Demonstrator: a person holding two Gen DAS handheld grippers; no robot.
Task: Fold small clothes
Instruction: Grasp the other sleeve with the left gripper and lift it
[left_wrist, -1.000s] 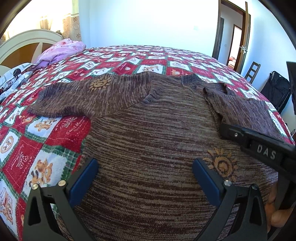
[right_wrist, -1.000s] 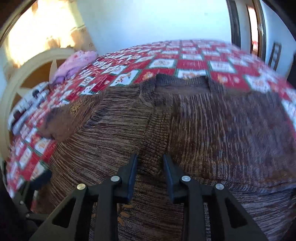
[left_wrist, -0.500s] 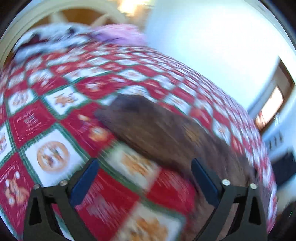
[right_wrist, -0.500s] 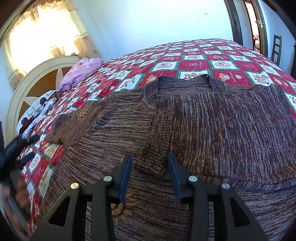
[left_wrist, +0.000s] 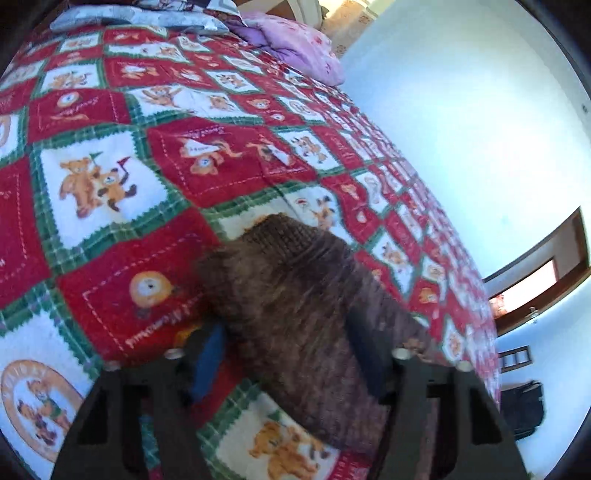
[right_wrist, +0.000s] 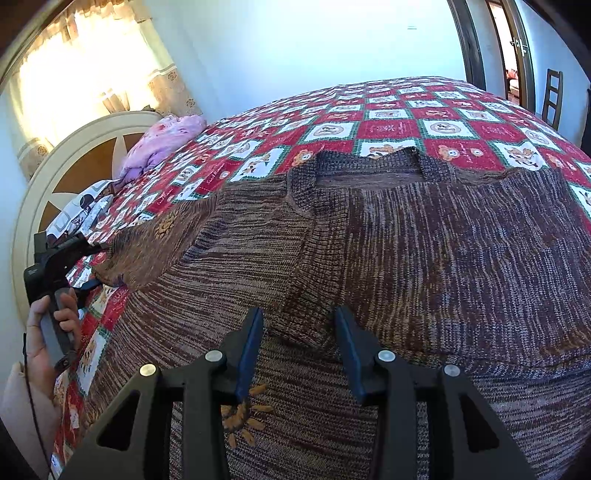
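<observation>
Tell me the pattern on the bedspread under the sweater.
Bedspread: red and white squares with teddy bears, green borders; clearest in the left wrist view.

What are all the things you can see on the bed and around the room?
sweater: one, brown knit with orange sun patches, spread flat on the bed
sleeve: one, brown, stretched out between the left gripper's fingers
quilt: one, red, white and green squares with teddy bears, covering the bed
pink blanket: one, bunched near the headboard
headboard: one, cream and brown, at the bed's end
curtain: pale, sunlit, behind the headboard
chair: one, dark, by the doorway
left gripper: black, blue pads, jaws have just been closing around the sleeve
right gripper: black, blue pads, over a folded sweater edge
hand: one, holding the left gripper's handle
</observation>
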